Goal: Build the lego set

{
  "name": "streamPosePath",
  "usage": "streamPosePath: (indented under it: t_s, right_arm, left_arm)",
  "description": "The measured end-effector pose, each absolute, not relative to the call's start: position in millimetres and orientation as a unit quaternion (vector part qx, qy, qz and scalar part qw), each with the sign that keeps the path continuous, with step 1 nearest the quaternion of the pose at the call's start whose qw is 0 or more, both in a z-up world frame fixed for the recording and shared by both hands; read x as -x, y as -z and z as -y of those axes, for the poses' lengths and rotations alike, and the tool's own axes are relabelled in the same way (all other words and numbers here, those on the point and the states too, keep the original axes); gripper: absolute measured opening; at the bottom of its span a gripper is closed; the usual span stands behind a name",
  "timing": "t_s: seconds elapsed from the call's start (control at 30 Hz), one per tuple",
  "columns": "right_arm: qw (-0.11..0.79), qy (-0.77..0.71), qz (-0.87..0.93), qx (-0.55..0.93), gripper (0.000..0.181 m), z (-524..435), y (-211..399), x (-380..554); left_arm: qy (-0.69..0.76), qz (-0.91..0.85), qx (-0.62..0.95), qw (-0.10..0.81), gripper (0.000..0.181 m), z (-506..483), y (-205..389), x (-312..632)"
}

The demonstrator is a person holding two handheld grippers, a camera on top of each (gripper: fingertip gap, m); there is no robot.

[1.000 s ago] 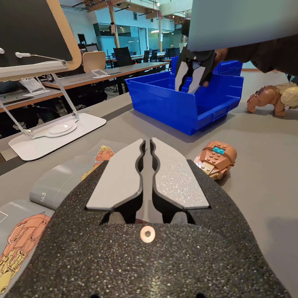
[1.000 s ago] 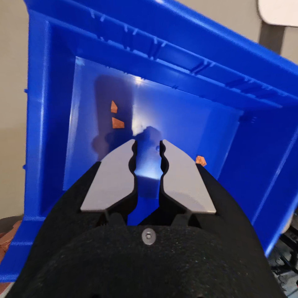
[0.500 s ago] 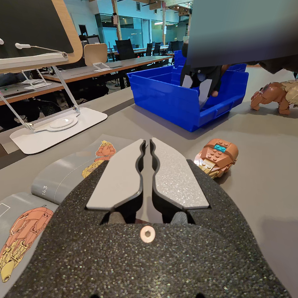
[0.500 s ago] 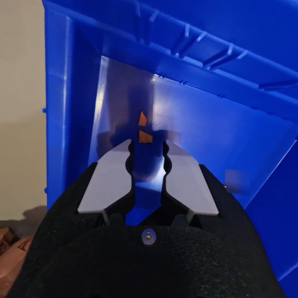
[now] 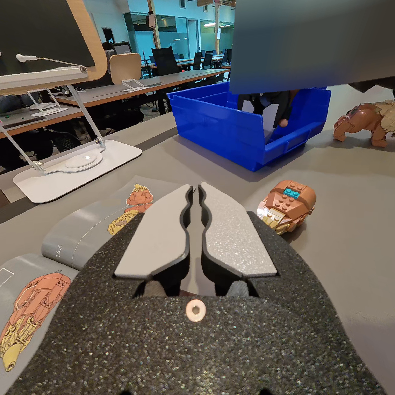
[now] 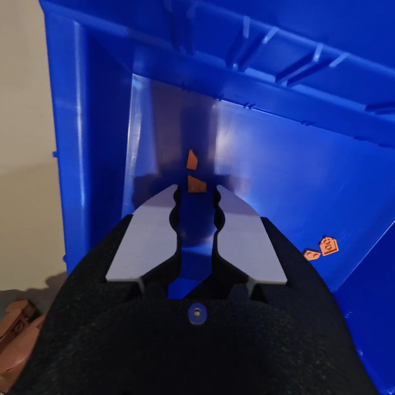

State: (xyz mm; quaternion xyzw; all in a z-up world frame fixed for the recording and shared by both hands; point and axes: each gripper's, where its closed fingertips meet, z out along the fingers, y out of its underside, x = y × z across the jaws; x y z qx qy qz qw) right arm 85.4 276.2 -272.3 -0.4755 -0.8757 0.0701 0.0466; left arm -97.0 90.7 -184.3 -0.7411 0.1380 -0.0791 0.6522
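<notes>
Right claw (image 6: 196, 188) has dropped deeper into the blue bin (image 6: 277, 89) since a second ago, and the two orange wedge plates that sat off to its left now line up with the gap between its fingers. Fingers are parted moderately wide, holding nothing. Near wedge plate (image 6: 196, 184) lies flat on the bin floor just beyond the fingertips, studs faintly visible, long axis running left-right with the taper toward the right. Far wedge plate (image 6: 191, 159) sits just past it, not touching, long axis pointing away from the claw. Two more orange plates (image 6: 320, 250) lie together near the bin's right wall, stud-side up, well right of the claw.

Left claw (image 5: 195, 188) hovers low over the desk (image 5: 331, 267), fingers nearly closed with only a thin slit between them, nothing gripped. Brown lego sub-build (image 5: 286, 205) rests on the desk just right of this claw's fingertips, rounded, with a teal plate on top and tan bricks at its near-left end. Open instruction booklet (image 5: 70, 235) lies left of the claw. Built brown lego animal (image 5: 367, 121) stands far right, beside the bin. White stand (image 5: 70, 164) sits at left.
</notes>
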Motion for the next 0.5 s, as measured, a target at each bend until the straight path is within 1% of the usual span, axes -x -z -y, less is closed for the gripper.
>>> streamPosePath:
  t_s: [0.5]
  right_arm:
    - [0.034, -0.066, 0.873, 0.482, 0.026, -276.9, 272.8, -84.7]
  left_arm:
    - [0.086, -0.138, 0.744, 0.648, 0.004, -89.5, 185.4, 95.6]
